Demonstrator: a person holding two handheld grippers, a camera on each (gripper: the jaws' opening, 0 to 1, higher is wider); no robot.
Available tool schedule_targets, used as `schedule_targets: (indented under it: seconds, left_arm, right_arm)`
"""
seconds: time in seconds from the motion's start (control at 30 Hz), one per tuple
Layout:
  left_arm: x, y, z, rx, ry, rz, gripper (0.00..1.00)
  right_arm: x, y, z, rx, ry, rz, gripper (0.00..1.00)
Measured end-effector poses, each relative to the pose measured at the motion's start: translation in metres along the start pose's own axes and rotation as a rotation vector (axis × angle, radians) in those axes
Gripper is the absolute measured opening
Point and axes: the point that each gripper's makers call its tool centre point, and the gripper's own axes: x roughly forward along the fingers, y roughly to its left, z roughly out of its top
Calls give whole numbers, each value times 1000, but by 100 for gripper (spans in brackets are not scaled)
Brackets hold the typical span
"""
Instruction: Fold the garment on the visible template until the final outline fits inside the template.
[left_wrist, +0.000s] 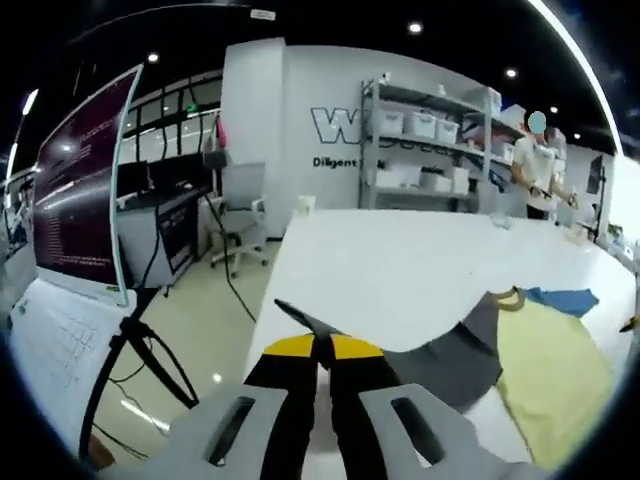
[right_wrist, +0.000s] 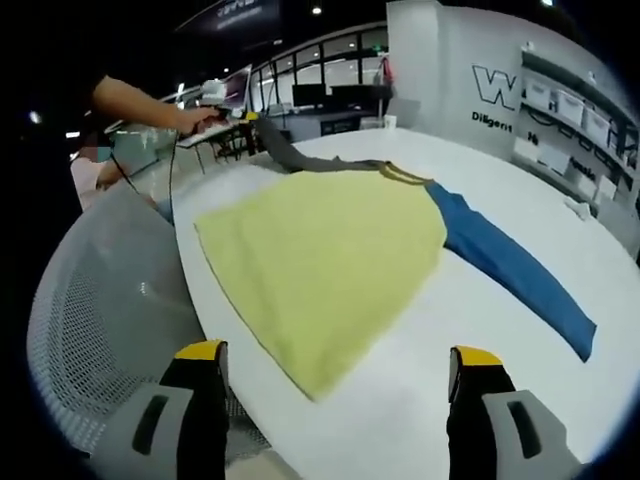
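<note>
With the left hand-held gripper (left_wrist: 322, 352) closed on the grey sleeve (left_wrist: 440, 355) at the tabletop (right_wrist: 480, 390) edge and the right hand-held gripper (right_wrist: 340, 375) held wide open and empty, the shirt (right_wrist: 320, 255) could be dragged off the tabletop by a hard pull.

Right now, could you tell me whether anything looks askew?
Yes: the garment lies unevenly. Its grey sleeve is pulled off sideways in the shut left tongs, while the blue sleeve sprawls flat on the white table.
</note>
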Motion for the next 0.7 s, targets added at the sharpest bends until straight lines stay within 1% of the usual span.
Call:
schedule_targets:
  seconds: [0.13,0.2,0.27,0.3,0.4,0.53,0.6,0.63,0.7]
  left_arm:
    - [-5,-4,17,7,-43,-6,2]
    - [-6,-12,29,29,-71,-36,2]
    - [-7,-19,37,55,-80,-48,2]
    - [-7,-21,38,56,-82,-53,2]
    - [-8,-32,49,70,-104,-75,2]
    - [-11,-52,61,60,-123,-115,3]
    - [-10,-63,65,81,-130,-149,3]
    - [-10,-71,68,91,-133,-155,3]
    - [-6,-79,73,90,-136,-184,3]
  right_arm:
    - [-1,0,1,8,-16,-2,90]
    - [-1,0,0,8,-18,-4,90]
    - [-2,0,0,6,-22,-2,90]
    - [-2,0,0,7,-27,-3,90]
    - [-3,0,2,7,-34,-3,90]
    - [-5,0,3,4,-44,-3,90]
    - [-6,0,3,5,-51,-1,90]
    - [-6,0,3,5,-51,-2,90]
    - [-7,-1,3,4,-54,-2,90]
